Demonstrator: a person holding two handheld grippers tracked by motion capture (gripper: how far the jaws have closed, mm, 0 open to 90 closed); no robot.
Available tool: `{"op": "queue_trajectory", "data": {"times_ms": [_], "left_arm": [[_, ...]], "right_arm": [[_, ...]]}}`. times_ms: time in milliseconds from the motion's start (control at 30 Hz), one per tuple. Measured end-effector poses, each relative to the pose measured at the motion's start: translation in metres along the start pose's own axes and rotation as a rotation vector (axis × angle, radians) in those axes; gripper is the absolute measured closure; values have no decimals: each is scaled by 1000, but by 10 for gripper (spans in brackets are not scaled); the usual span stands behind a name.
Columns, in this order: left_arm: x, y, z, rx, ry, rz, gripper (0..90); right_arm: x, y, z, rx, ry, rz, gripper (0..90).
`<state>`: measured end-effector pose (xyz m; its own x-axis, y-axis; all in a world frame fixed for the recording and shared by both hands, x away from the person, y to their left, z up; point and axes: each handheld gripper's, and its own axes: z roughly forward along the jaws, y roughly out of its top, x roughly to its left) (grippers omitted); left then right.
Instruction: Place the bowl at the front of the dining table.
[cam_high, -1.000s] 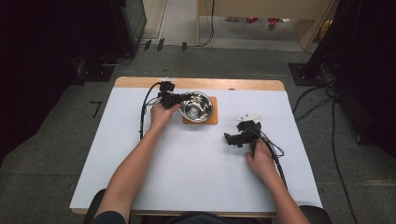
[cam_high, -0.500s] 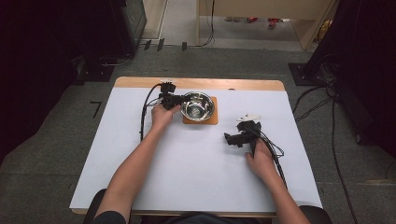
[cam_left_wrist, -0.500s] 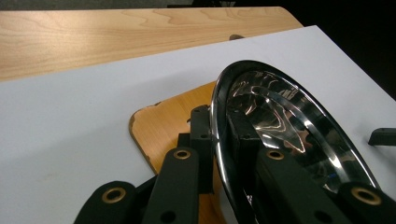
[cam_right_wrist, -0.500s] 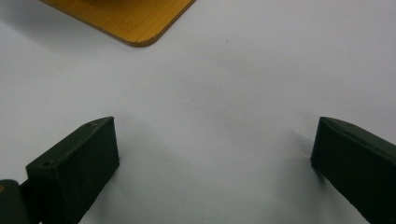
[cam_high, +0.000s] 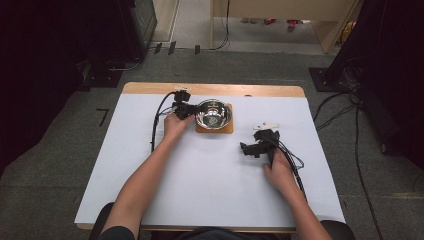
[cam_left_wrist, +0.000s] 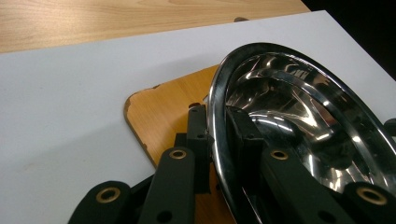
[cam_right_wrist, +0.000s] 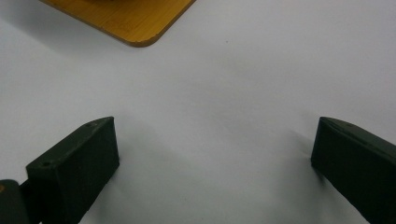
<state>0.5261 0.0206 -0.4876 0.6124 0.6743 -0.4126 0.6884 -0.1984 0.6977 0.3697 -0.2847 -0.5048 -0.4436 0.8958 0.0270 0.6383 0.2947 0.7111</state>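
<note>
Steel bowl (cam_high: 213, 113), seated on a wooden board (cam_high: 227, 127) at the upper middle of the counter (cam_high: 125, 165), is judged light, rigid and slippery; its thin rim offers the best hold. That rim is clamped by the left tool (cam_left_wrist: 218, 140), jaws nearly closed. The right tool (cam_right_wrist: 215, 154) is spread wide, empty, over bare counter.
</note>
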Motion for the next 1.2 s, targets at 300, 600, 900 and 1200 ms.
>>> {"op": "queue_trajectory", "data": {"times_ms": [300, 600, 900, 1200], "left_arm": [[-2, -1, 1, -2, 10, 20, 805], [-2, -1, 1, 15, 14, 13, 685], [-3, 3, -6, -1, 18, 19, 542], [-8, 7, -14, -9, 69, 61, 394]], "right_arm": [[0, 0, 0, 0, 0, 1, 4], [0, 0, 0, 0, 0, -1, 4], [0, 0, 0, 0, 0, -1, 4], [0, 0, 0, 0, 0, -1, 4]]}}
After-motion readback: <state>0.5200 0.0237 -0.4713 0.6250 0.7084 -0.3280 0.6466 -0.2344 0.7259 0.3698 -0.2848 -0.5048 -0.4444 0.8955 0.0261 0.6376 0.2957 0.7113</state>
